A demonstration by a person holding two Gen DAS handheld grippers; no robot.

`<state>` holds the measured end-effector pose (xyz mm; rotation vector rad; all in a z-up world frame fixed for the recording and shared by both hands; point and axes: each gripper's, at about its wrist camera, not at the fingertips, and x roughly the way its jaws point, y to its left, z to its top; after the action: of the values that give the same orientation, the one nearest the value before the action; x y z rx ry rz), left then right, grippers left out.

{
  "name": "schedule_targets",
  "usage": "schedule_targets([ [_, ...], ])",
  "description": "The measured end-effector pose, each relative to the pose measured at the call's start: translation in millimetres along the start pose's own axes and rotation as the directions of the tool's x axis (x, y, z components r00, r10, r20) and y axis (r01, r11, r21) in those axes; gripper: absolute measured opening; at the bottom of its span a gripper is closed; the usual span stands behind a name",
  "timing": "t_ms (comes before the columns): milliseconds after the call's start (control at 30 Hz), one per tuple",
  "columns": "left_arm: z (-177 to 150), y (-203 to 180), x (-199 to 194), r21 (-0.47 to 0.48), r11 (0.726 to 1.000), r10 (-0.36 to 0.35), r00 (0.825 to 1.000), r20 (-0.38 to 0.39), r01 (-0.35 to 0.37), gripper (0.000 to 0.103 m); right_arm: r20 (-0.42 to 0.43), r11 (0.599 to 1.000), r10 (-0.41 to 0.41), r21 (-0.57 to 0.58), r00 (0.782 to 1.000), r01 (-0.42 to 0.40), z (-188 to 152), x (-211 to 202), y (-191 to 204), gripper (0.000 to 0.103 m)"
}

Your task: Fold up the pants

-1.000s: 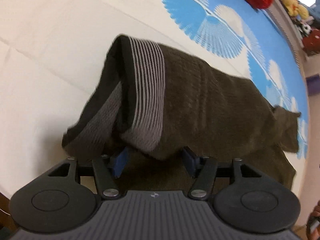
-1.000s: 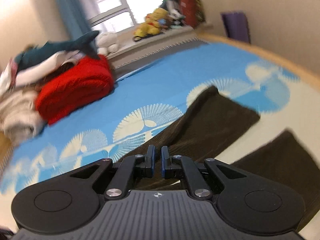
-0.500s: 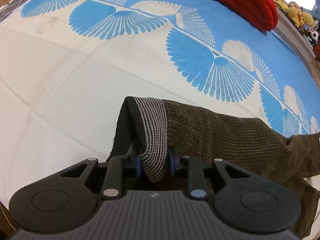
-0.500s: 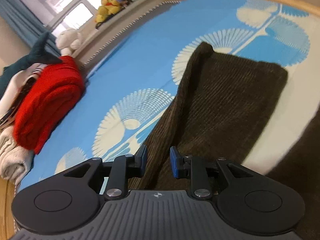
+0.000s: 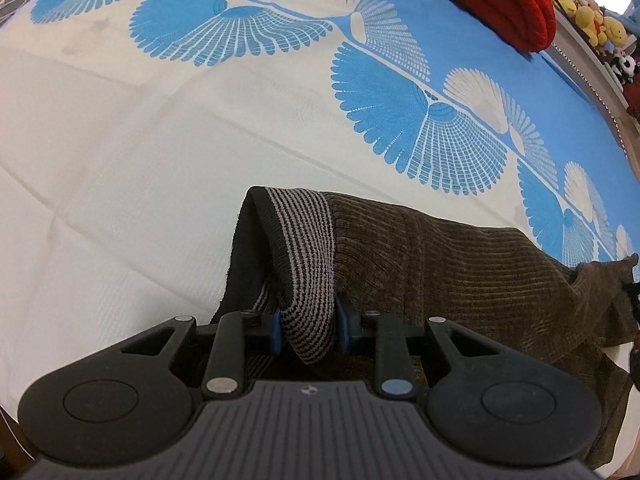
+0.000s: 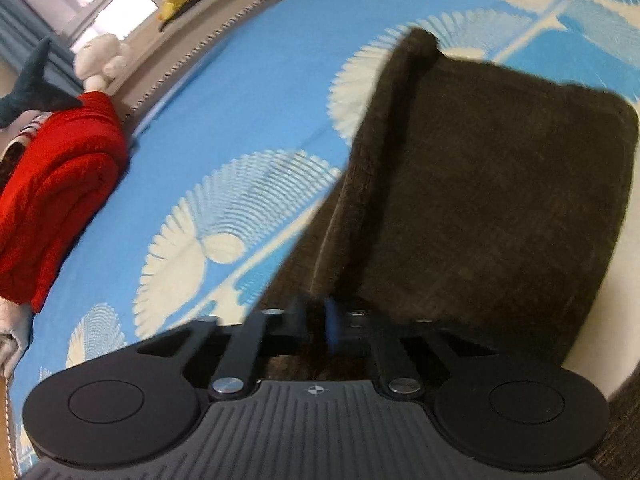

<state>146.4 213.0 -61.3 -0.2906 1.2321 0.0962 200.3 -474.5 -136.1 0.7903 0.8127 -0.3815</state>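
Dark brown corduroy pants (image 5: 440,264) lie on the bed, their grey-and-black striped waistband (image 5: 306,240) pulled up into a ridge. My left gripper (image 5: 308,326) is shut on that waistband, with the blue pads pressing on both sides of the striped fabric. In the right wrist view a pant leg (image 6: 480,180) stretches away to its hem at the upper right. My right gripper (image 6: 316,320) sits low on the leg's left folded edge. Its jaws are closed together with the brown cloth pinched between them, though that part of the picture is blurred.
The bed sheet (image 5: 120,160) is cream with blue fan prints. A folded red knit (image 6: 60,184) and other folded clothes lie at the far side of the bed. Plush toys (image 5: 592,20) line the sill beyond it.
My left gripper closed on the striped waistband and lifted it a little, then held still. My right gripper dropped to the pant leg, opened briefly, and closed on its folded edge.
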Motion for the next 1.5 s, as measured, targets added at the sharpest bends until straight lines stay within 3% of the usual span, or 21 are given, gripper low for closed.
schedule_targets([
  [167,0.5,-0.3,-7.5,-0.008,1.0,-0.014,1.0,0.013,0.014,0.028,0.068,1.0,-0.006,0.006,0.998,0.005,11.0,-60.5,6.3,0.002],
  [300,-4.4,9.1,-23.2,-0.016,0.999,-0.05,0.998,0.039,0.05,0.027,0.118,0.996,-0.046,-0.065,0.992,0.054,3.7,-142.9,-1.1,0.002],
  [433,-16.1,26.3,-47.4,0.008,0.997,-0.077,0.994,0.076,0.076,0.026,0.127,0.997,-0.064,-0.036,0.99,0.069,-42.4,-227.8,-40.7,0.002],
  [500,-22.8,36.6,-51.9,0.013,0.998,-0.064,0.996,0.067,0.063,0.026,0.091,0.994,-0.104,-0.007,0.99,0.105,-78.7,-248.5,-68.2,0.002],
  [567,-28.4,42.5,-48.9,0.028,0.999,-0.025,0.999,0.039,0.024,0.026,-0.016,0.987,-0.16,0.033,0.987,0.16,-113.0,-248.0,-101.1,0.003],
  [600,-30.2,44.2,-45.2,0.036,0.999,0.0,1.0,0.015,-0.001,0.027,-0.111,0.984,-0.161,0.053,0.981,0.168,-126.4,-239.5,-119.1,0.003],
  [667,-30.9,45.5,-40.0,0.044,0.999,0.008,1.0,-0.023,-0.007,0.028,-0.185,0.987,-0.14,0.049,0.973,0.152,-136.8,-230.1,-139.2,0.006],
  [767,-28.3,41.3,-40.3,0.045,0.997,0.059,0.998,-0.016,-0.058,0.037,-0.078,0.978,-0.208,-0.011,0.975,0.208,-122.2,-241.2,-159.5,0.007],
  [833,-26.3,39.4,-41.8,0.023,0.996,0.089,0.996,0.003,-0.089,0.038,-0.044,0.978,-0.187,0.084,0.981,0.19,-101.3,-247.9,-180.6,0.017],
  [900,-25.4,37.7,-45.4,0.013,0.995,0.099,0.995,0.027,-0.099,0.042,0.0,0.966,-0.195,0.173,0.981,0.192,-81.3,-252.6,-200.5,0.035],
  [967,-22.5,35.0,-46.6,0.004,0.992,0.123,0.991,0.052,-0.124,0.048,0.049,0.955,-0.234,0.199,0.971,0.22,-60.4,-249.8,-212.5,0.041],
  [1133,-18.0,30.1,-44.2,-0.008,0.991,0.136,0.989,0.056,-0.136,0.048,0.054,0.944,-0.234,0.251,0.971,0.213,-34.6,-211.7,-231.2,0.046],
  [1200,-15.9,26.1,-40.6,0.003,0.989,0.148,0.988,0.052,-0.148,0.048,0.024,0.959,-0.202,0.208,0.979,0.193,-33.0,-191.6,-220.1,0.047],
  [1300,-14.2,18.8,-38.6,0.018,0.987,0.156,0.986,0.058,-0.158,0.05,0.0,0.973,-0.217,0.074,0.976,0.217,-26.7,-168.8,-190.2,0.051],
  [1400,-13.5,10.4,-35.9,0.04,0.982,0.179,0.982,0.063,-0.182,0.05,-0.009,0.939,-0.333,-0.09,0.943,0.331,-28.7,-150.5,-171.3,0.059],
  [1500,-12.3,5.5,-34.9,0.043,0.981,0.188,0.98,0.072,-0.191,0.051,-0.032,0.89,-0.423,-0.2,0.906,0.409,-35.6,-138.0,-168.7,0.055],
])
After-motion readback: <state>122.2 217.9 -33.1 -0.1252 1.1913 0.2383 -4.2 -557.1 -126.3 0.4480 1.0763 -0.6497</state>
